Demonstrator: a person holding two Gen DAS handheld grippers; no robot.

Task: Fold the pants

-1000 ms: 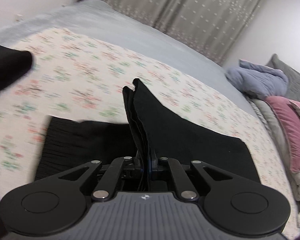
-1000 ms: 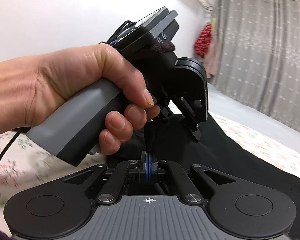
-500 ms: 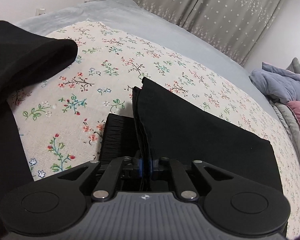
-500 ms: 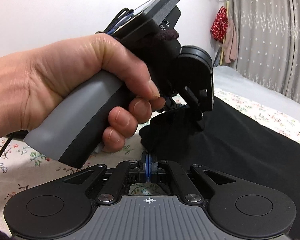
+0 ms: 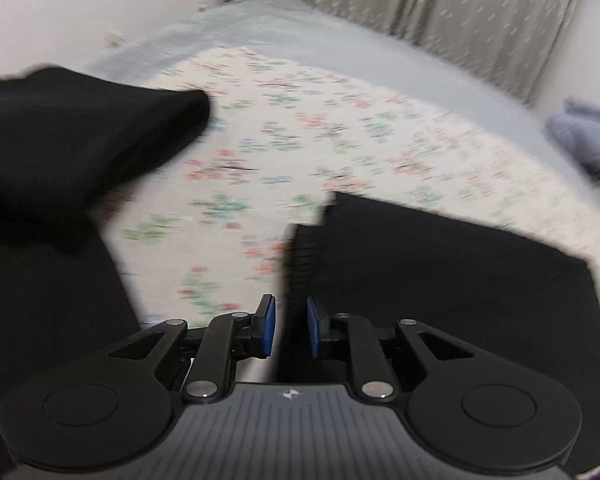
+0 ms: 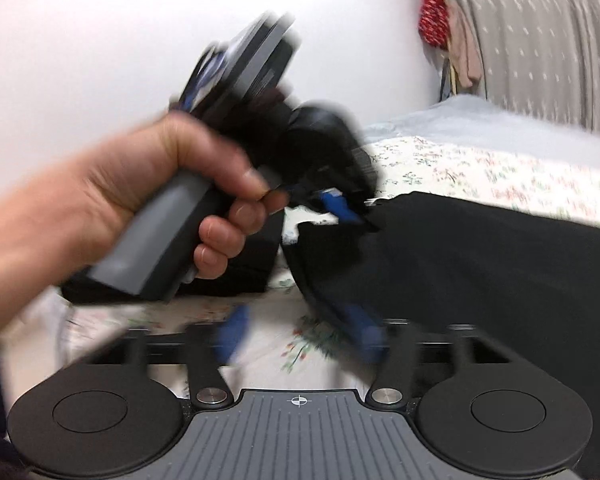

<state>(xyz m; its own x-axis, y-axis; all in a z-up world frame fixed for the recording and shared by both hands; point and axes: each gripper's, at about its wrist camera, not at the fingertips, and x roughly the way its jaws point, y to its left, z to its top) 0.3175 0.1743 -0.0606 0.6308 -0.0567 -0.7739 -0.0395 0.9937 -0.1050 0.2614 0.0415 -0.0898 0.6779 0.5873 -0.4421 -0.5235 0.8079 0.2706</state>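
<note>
Black pants (image 5: 440, 280): folded edge lying btwn L gripper (image 5: 291, 326) jaws, narrowly parting, pads off cloth. R gripper (image 6: 300, 334): jaws opening wide, hem beside right pad.

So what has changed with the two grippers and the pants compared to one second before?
Both have let go. The left hand-held gripper was clamped on the black pants; now its jaws are opening and the fold lies flatter on the floral sheet. The right hand-held gripper, shut before, is opening wide, with the pants edge near one pad. The pants remain on the bed.
</note>
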